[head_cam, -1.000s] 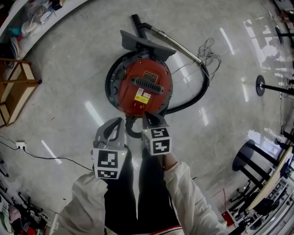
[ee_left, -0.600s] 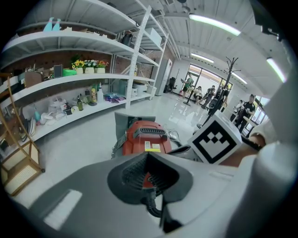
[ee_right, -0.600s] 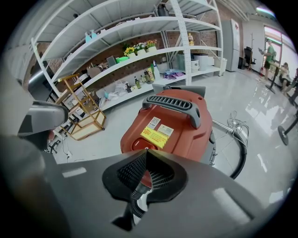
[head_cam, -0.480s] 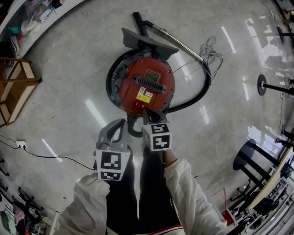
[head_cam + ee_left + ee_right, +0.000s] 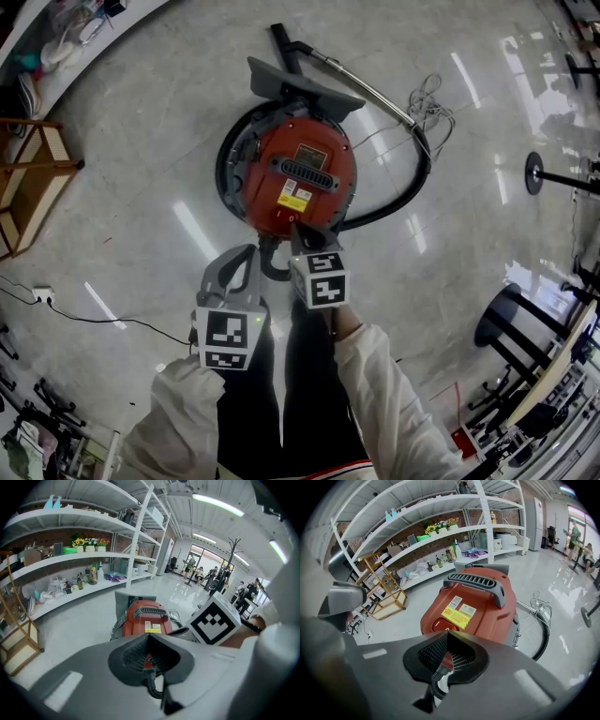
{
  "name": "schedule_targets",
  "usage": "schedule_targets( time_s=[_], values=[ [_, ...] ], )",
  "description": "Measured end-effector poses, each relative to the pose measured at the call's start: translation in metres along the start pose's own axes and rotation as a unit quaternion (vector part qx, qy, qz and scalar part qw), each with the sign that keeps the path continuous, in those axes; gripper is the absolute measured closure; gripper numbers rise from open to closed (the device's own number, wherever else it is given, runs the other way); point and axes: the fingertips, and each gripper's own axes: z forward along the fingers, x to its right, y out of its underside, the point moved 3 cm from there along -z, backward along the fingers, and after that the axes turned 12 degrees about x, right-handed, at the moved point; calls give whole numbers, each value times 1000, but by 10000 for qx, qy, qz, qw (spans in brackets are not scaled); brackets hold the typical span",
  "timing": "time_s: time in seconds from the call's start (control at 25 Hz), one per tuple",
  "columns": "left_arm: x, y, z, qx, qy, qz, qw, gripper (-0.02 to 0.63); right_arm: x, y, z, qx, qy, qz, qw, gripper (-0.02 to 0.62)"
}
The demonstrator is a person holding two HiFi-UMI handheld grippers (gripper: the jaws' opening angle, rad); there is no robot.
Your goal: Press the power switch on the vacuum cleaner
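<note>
The red canister vacuum cleaner (image 5: pixel 314 187) lies on the floor ahead of me, black handle on top. Its round red power switch (image 5: pixel 436 624) sits on the near end, below a yellow label. My right gripper (image 5: pixel 294 228) is shut, and its tip is at the switch's edge (image 5: pixel 447 632); I cannot tell whether it touches. My left gripper (image 5: pixel 246 249) is shut too, empty, held lower left and short of the vacuum (image 5: pixel 146 620), with its tip (image 5: pixel 148 637) pointing at the vacuum.
A black hose (image 5: pixel 405 192) curves round the vacuum's right side to a metal tube (image 5: pixel 361 89) and grey floor nozzle (image 5: pixel 300 84). A coiled cord (image 5: pixel 427 108) lies at the right, a wooden rack (image 5: pixel 28 187) at the left, a stool (image 5: pixel 506 328) lower right.
Over the first half second both grippers shifted slightly forward, bringing the right one's tip to the vacuum's near end. Since then nothing has visibly moved.
</note>
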Motion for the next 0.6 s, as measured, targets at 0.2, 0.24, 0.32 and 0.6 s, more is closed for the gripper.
schedule_targets(
  time_s=[0.2, 0.24, 0.32, 0.6],
  values=[
    [1, -3, 3, 2, 17, -1, 10000, 606, -1, -2, 0, 23, 5, -25, 10000, 592],
    [1, -2, 3, -1, 23, -1, 10000, 606, 0, -1, 0, 16, 12, -15, 10000, 592],
    [3, -2, 4, -9, 39, 2, 10000, 606, 2, 1, 0, -2, 35, -7, 10000, 592],
    [3, 0, 4, -38, 21, -3, 10000, 606, 3, 2, 1, -12, 29, 6, 10000, 592]
  ],
)
